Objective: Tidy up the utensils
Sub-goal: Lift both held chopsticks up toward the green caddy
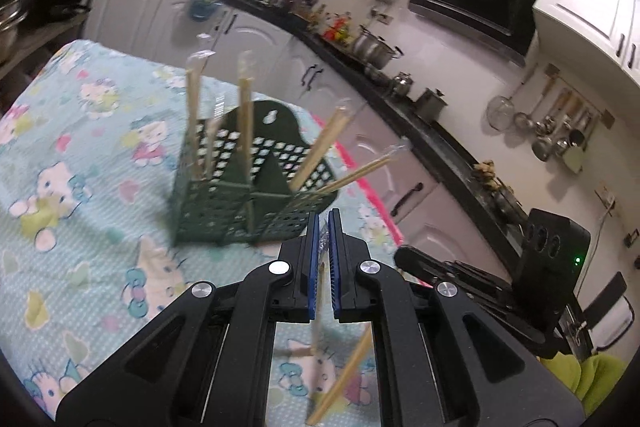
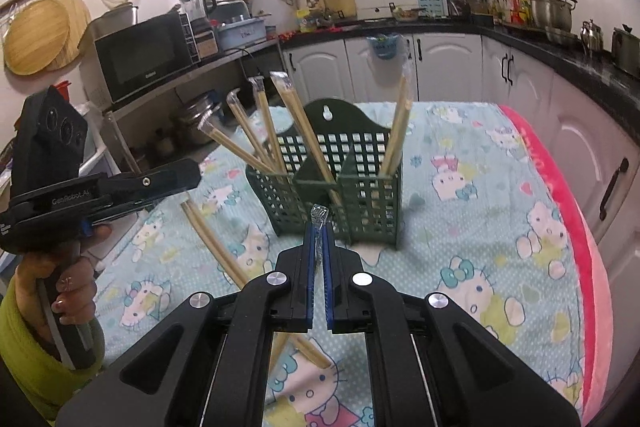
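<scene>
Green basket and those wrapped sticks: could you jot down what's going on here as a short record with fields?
holder: green perforated plastic utensil basket, upright on the cartoon-cat tablecloth
in basket: several plastic-wrapped bamboo chopstick pairs, leaning
left hand-held gripper: shut on a wrapped chopstick pair that hangs below it
right hand-held gripper: shut on another wrapped pair's plastic tip

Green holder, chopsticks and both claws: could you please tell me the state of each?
Green holder: upright on the cloth, holding wrapped chopsticks.
Chopsticks in the holder: standing, leaning outward.
Left claw: shut on a wrapped chopstick pair hanging below.
Right claw: shut on another wrapped pair, wrapper tip poking out.
</scene>
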Demonstrator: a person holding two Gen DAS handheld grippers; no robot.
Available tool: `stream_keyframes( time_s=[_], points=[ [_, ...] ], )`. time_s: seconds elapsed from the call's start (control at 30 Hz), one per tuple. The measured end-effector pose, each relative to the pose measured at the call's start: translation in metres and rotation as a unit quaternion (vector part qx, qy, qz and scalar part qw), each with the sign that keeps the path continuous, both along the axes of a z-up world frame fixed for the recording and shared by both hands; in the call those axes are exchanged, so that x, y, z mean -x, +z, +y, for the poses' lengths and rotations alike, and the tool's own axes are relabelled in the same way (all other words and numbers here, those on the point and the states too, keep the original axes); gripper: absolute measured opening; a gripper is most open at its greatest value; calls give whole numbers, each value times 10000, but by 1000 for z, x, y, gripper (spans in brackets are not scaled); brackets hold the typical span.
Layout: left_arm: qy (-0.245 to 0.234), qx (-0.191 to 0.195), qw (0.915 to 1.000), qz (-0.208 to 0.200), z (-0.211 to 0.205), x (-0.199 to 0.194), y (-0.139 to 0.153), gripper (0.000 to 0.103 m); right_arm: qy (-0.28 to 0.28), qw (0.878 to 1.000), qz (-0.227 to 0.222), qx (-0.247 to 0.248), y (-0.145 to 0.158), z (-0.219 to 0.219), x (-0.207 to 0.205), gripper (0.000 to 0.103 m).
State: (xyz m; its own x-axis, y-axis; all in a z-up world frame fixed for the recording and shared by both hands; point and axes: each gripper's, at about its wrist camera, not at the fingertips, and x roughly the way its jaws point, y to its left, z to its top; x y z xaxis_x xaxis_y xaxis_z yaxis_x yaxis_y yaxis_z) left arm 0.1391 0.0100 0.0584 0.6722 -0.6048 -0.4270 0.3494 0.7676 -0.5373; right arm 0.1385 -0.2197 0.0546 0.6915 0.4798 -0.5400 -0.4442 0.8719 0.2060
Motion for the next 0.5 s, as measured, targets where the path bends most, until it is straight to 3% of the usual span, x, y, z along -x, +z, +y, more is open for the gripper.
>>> stream_keyframes(
  time_s=[0.5],
  points=[
    [-307, -164, 9986, -395, -17, -4, 43, 2, 74, 9987, -485, -164, 42, 4, -4, 4]
  ],
)
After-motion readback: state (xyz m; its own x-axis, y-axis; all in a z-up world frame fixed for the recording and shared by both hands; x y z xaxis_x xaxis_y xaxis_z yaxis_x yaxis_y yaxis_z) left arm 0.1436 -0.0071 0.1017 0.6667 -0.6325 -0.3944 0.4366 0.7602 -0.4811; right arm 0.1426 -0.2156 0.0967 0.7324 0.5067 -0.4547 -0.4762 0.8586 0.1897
